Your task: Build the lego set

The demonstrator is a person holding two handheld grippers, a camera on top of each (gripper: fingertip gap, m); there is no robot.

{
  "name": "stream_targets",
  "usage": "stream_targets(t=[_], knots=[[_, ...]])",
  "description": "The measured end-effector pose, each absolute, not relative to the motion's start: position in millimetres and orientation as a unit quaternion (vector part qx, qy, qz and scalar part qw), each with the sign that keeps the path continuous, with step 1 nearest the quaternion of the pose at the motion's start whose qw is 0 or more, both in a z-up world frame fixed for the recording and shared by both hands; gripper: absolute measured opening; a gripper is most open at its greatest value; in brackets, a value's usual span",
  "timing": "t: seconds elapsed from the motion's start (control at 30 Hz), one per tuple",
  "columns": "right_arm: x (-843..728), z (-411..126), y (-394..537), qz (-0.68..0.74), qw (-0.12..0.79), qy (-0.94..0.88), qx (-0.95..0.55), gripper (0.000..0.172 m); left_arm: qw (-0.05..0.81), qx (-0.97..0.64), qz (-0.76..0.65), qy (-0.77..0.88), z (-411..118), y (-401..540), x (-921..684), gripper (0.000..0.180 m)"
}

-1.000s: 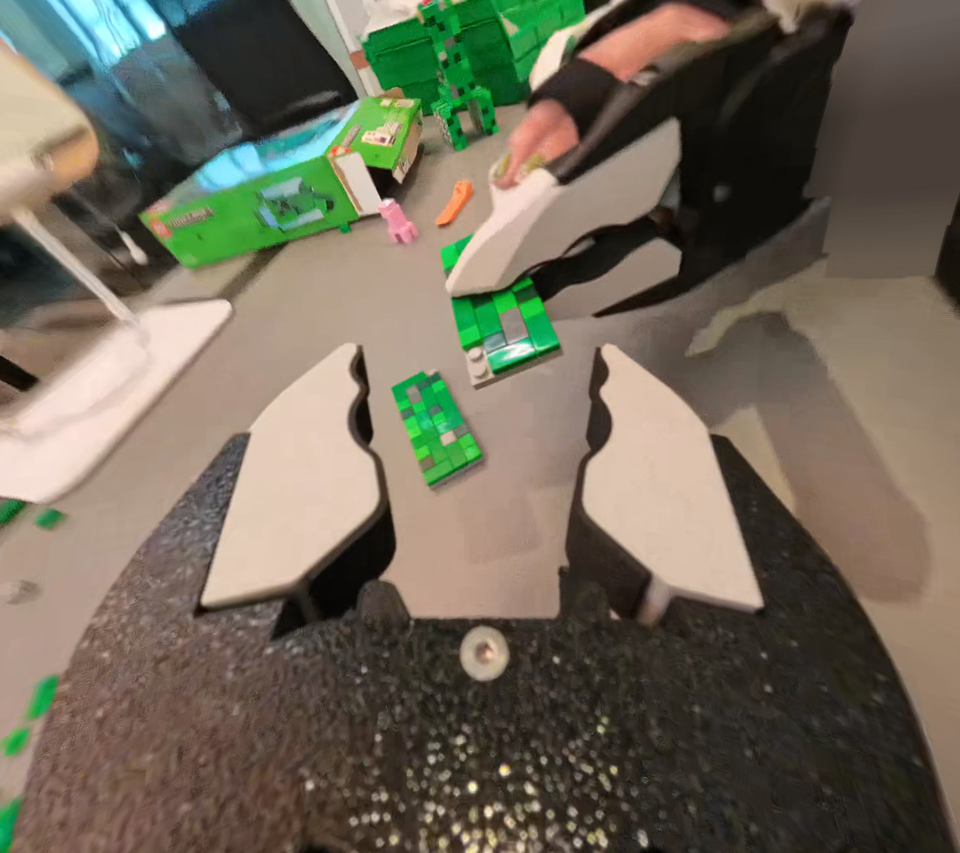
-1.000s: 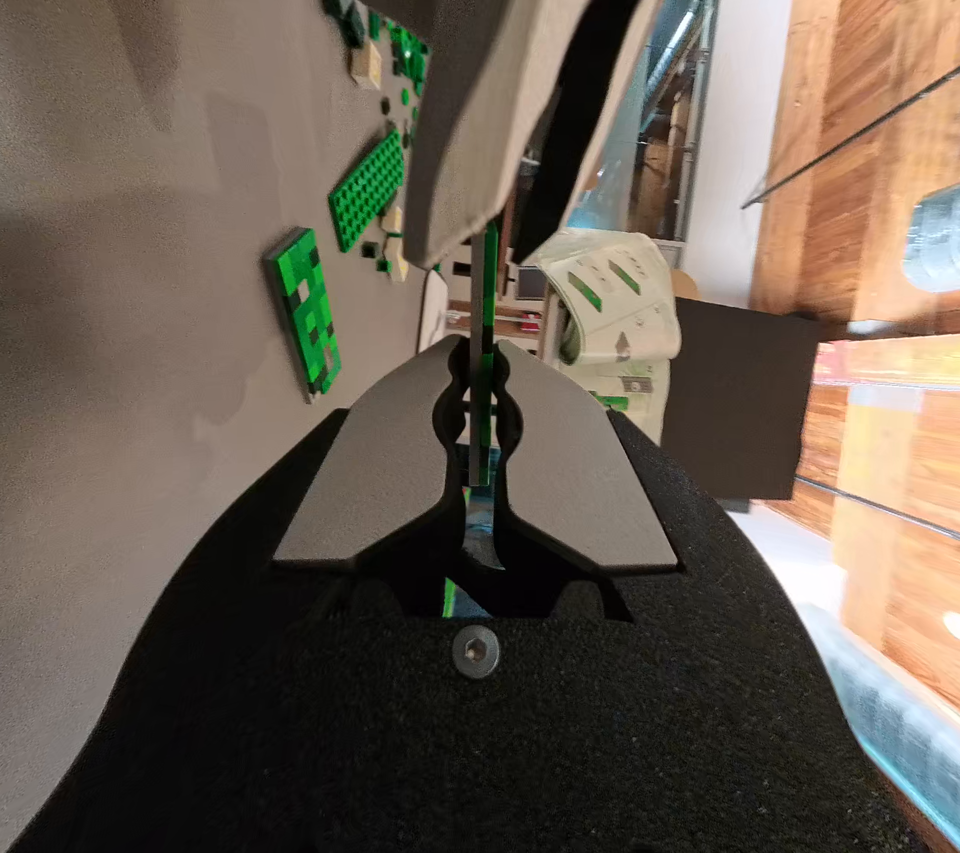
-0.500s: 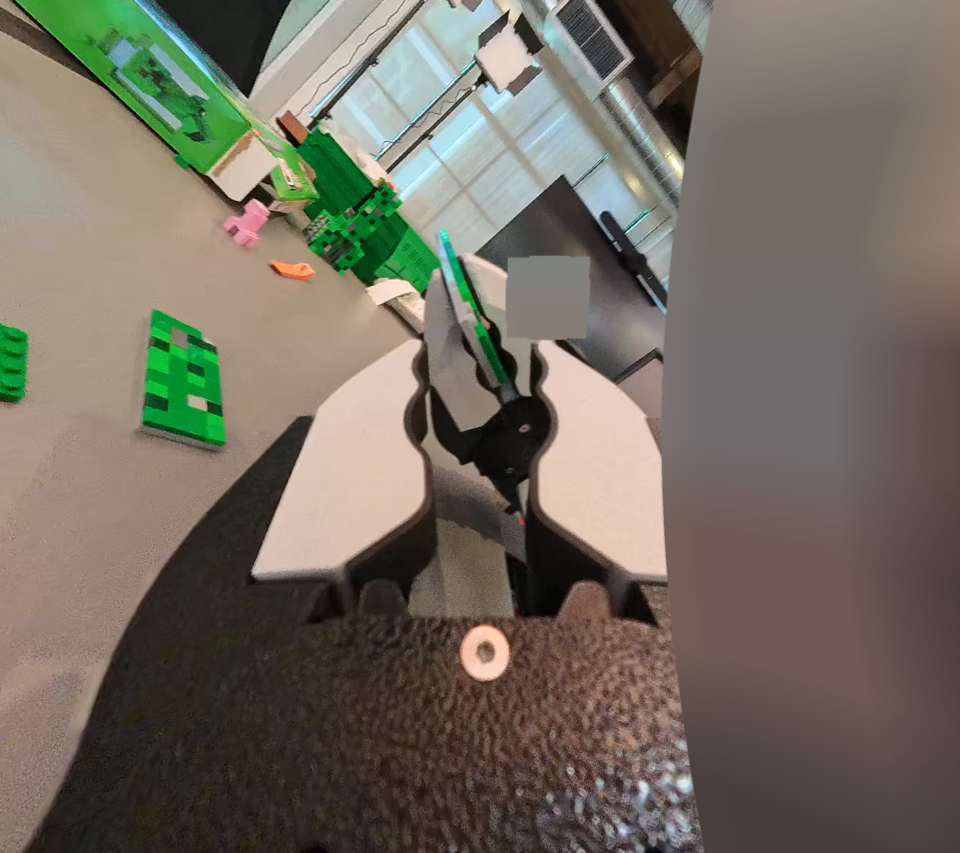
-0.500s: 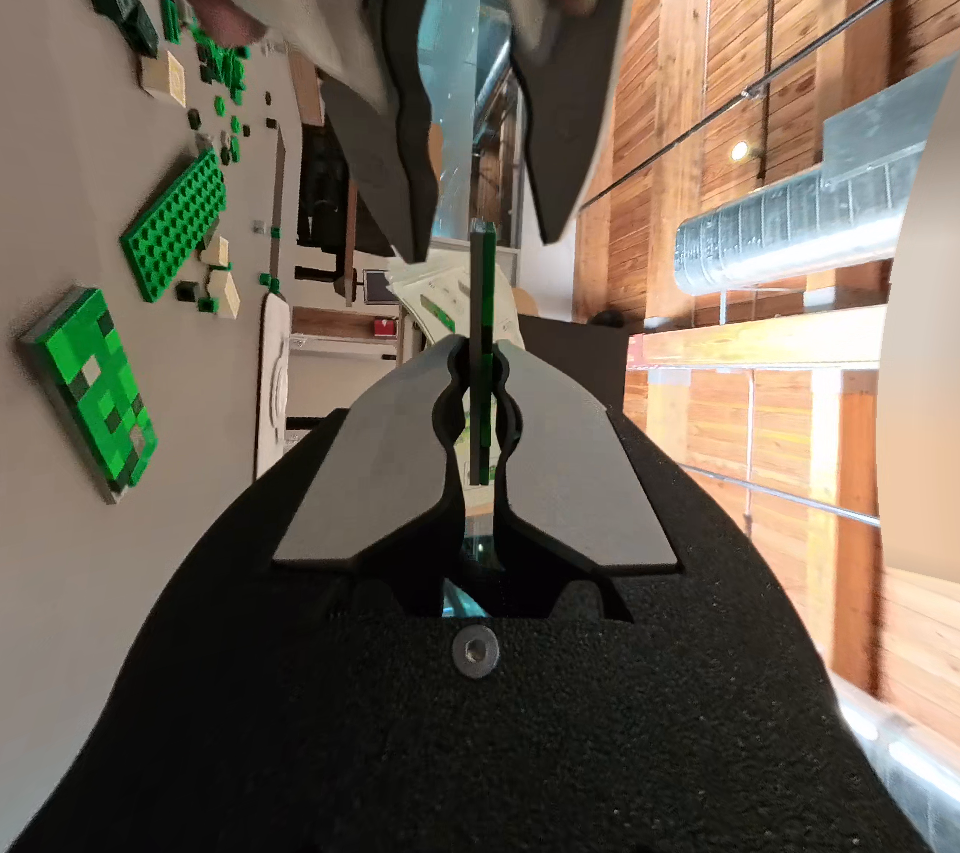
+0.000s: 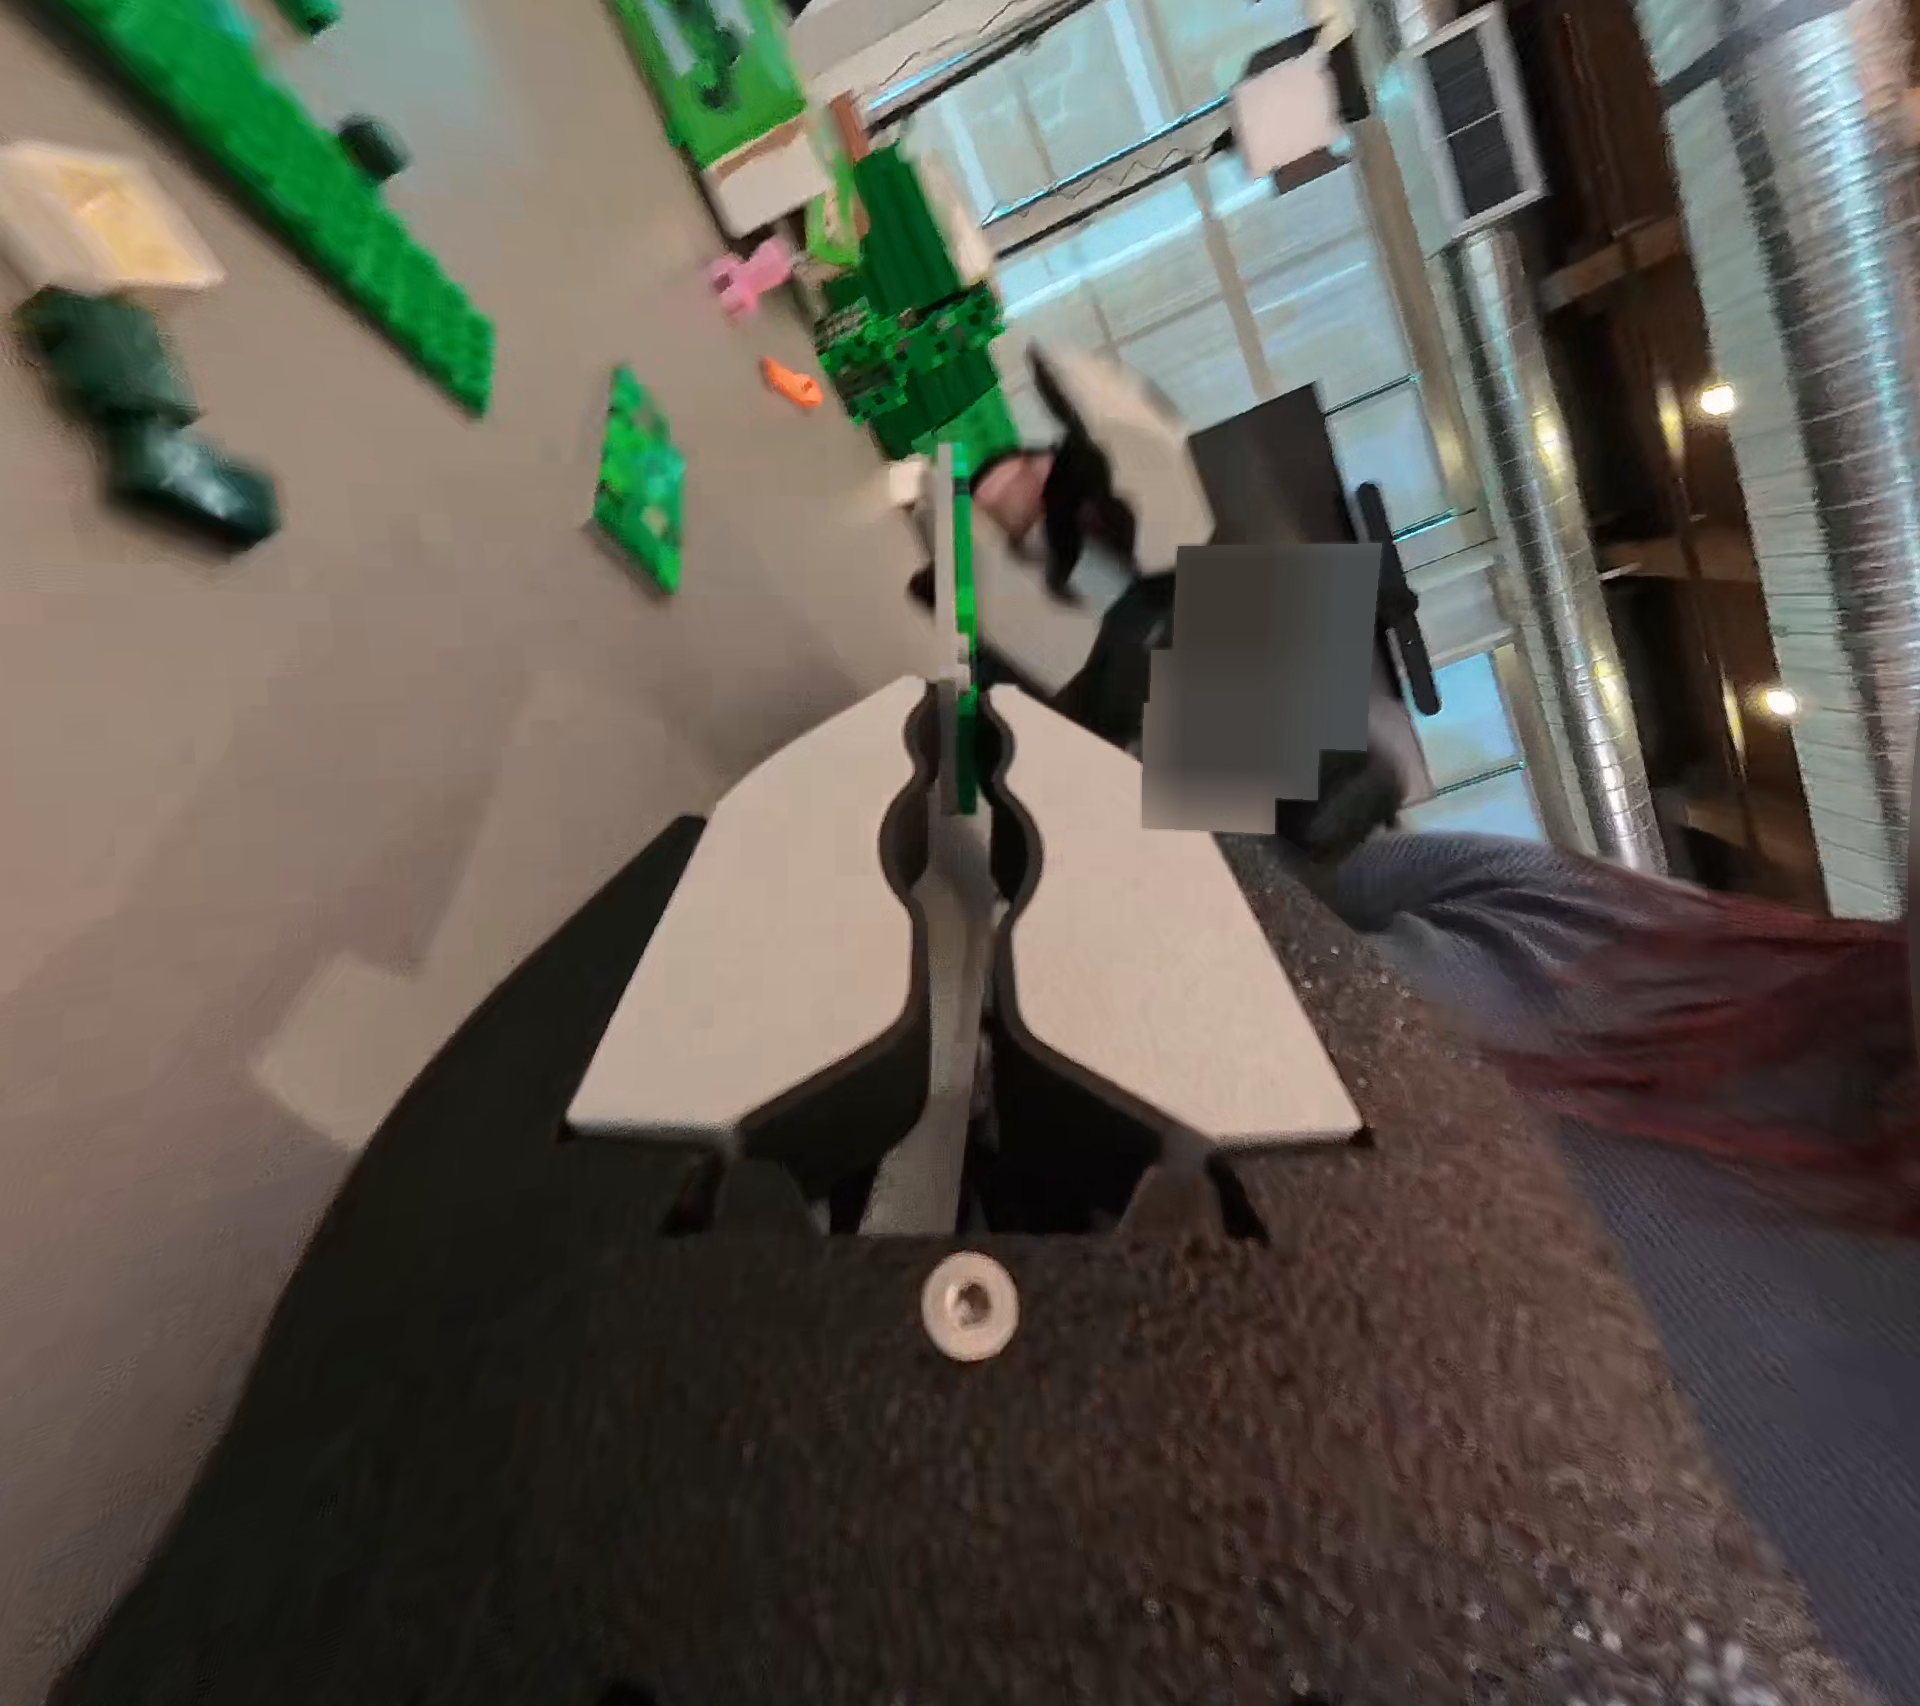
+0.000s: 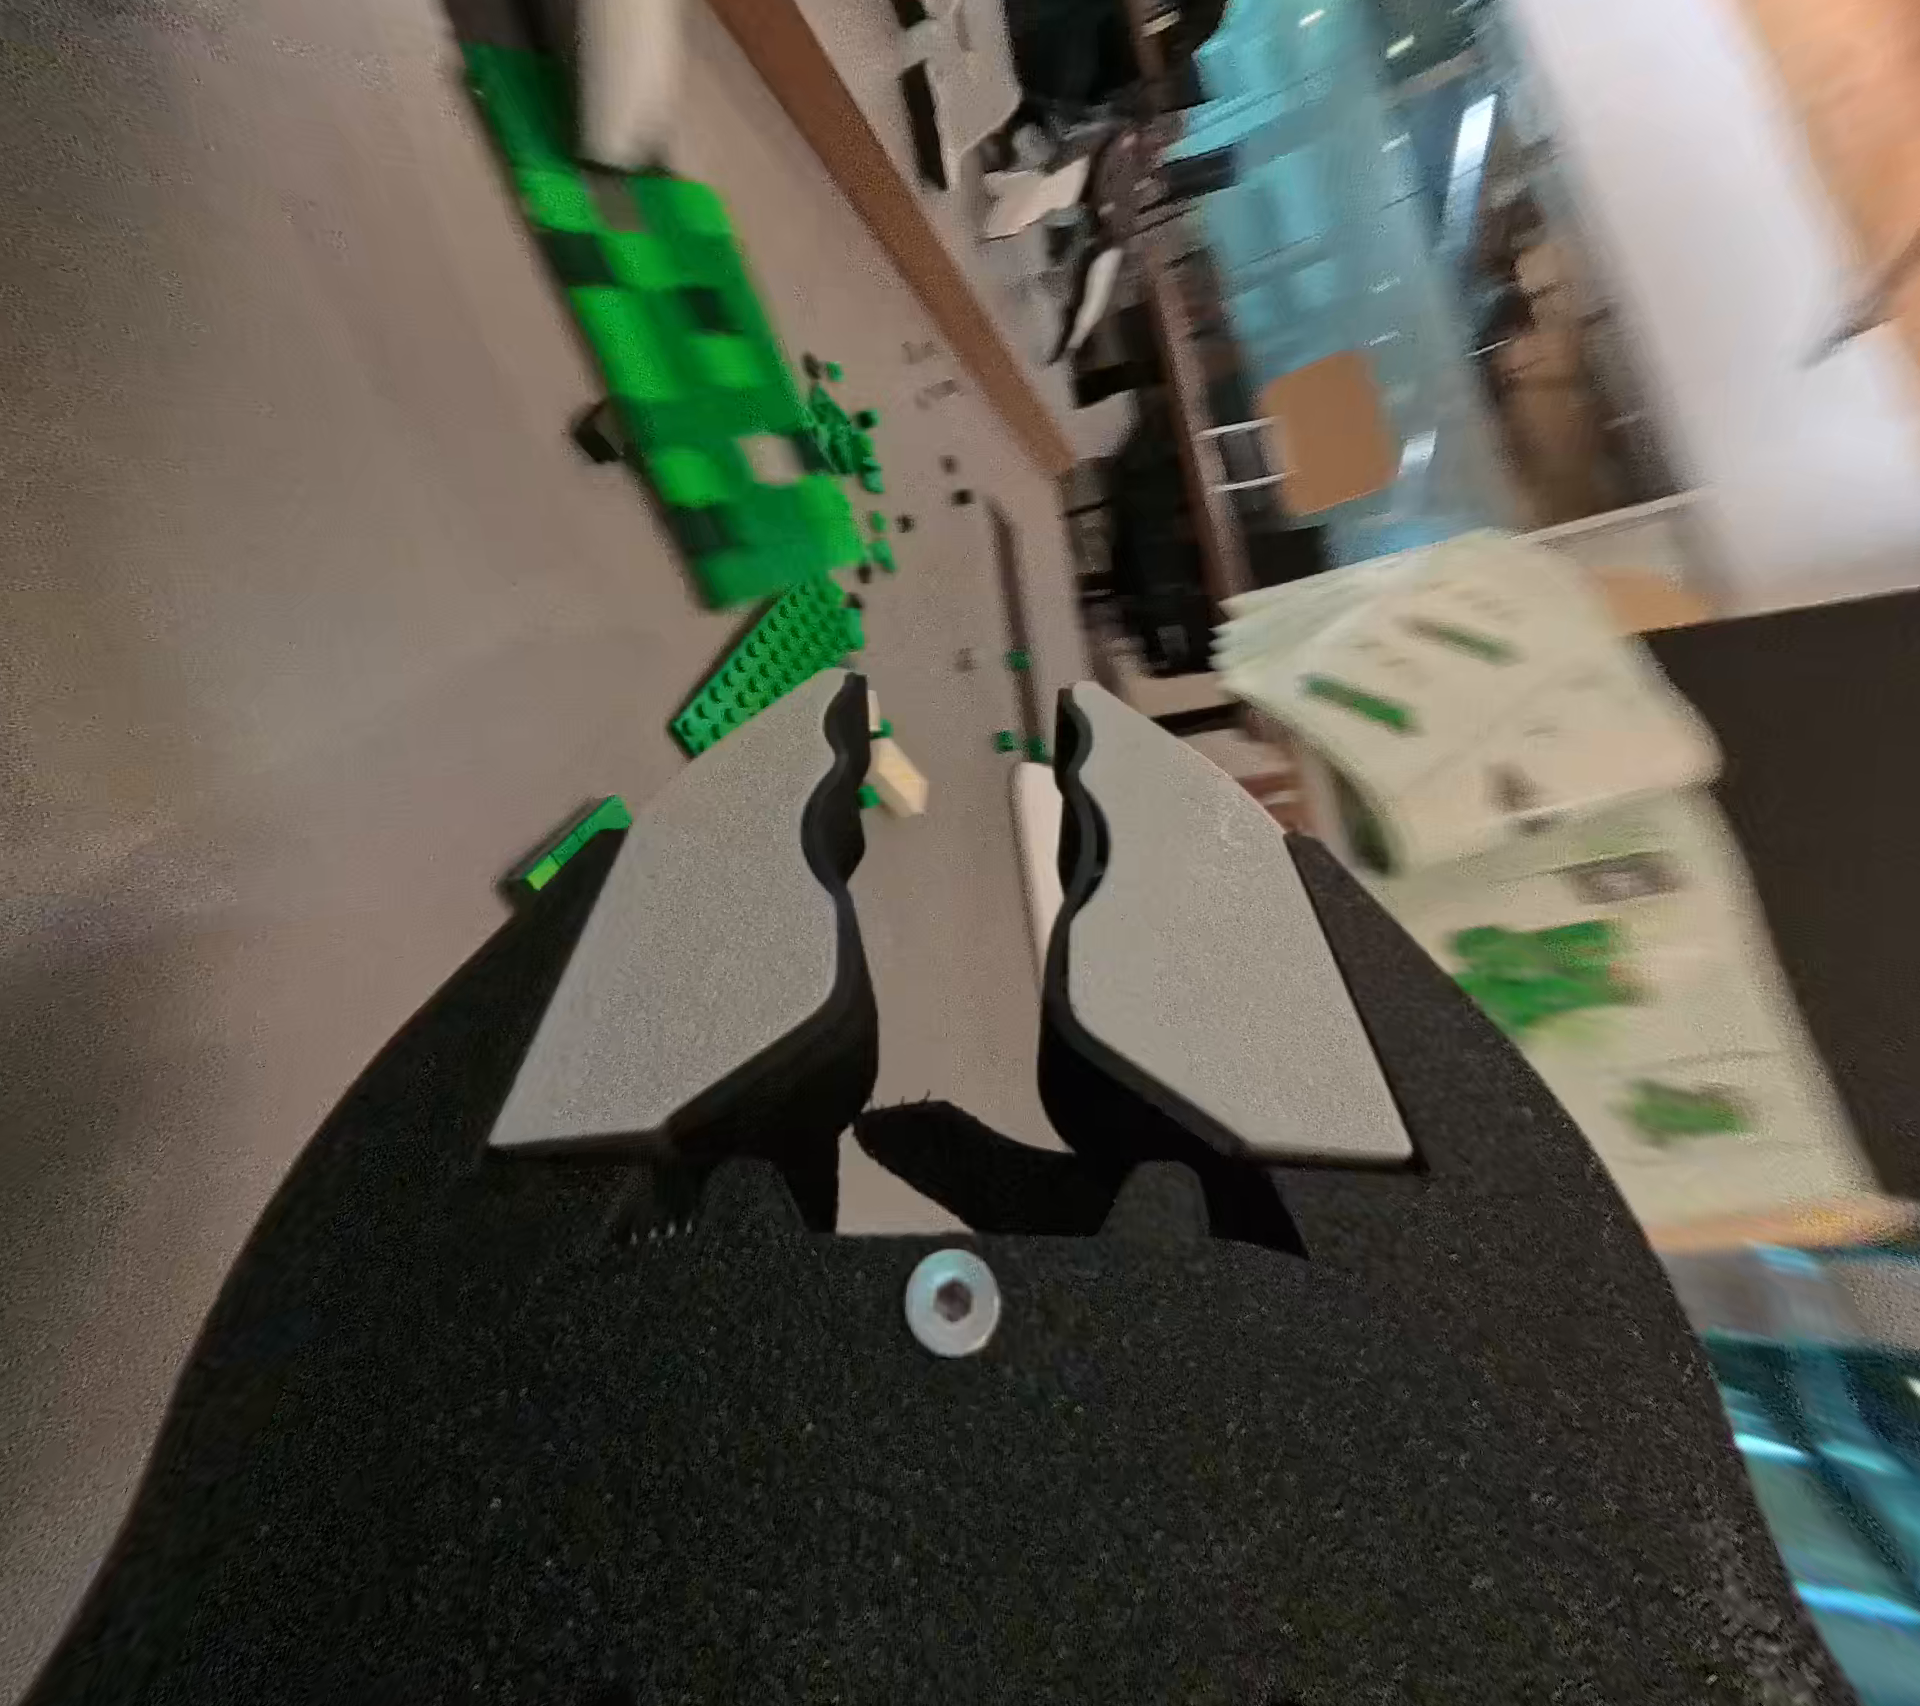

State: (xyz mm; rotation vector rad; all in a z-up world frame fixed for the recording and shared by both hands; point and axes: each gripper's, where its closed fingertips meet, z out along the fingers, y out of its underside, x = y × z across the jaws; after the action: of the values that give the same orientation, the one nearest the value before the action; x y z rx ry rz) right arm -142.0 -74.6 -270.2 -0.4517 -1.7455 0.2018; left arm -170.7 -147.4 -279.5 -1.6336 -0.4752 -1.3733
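Two fingers point(image 5: 1049, 783) clamp green-grey plate point(image 5: 954, 576) edge-on | right gripper point(image 6: 961, 700) fingers apart, bare

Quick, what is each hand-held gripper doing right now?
Left hand-held gripper: closed on a thin green and grey brick plate, held edge-on.
Right hand-held gripper: open, nothing between its fingers.
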Motion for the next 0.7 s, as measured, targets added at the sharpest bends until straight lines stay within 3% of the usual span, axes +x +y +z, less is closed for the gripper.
stream_targets(t=[0.17,0.33,0.47,0.7], knots=[[-195.2,-279.2,-62.9,0.247,0.378,-0.853,-0.263,0.028,0.388,-0.698,-0.564,-0.211,-304.2,-165.7,-192.8,0.006],[-257.9,-304.5,-44.8,0.261,0.173,-0.902,-0.297,0.023,0.343,-0.716,-0.568,-0.215,-322.6,-165.2,-206.1,0.006],[-292.4,-333.4,-49.9,0.228,0.117,-0.920,-0.296,0.016,0.348,-0.696,-0.582,-0.236,-328.3,-161.5,-216.1,0.006],[-319.3,-355.6,-57.8,0.195,0.113,-0.942,-0.250,0.012,0.351,-0.702,-0.576,-0.229,-329.9,-162.8,-215.9,0.006]])
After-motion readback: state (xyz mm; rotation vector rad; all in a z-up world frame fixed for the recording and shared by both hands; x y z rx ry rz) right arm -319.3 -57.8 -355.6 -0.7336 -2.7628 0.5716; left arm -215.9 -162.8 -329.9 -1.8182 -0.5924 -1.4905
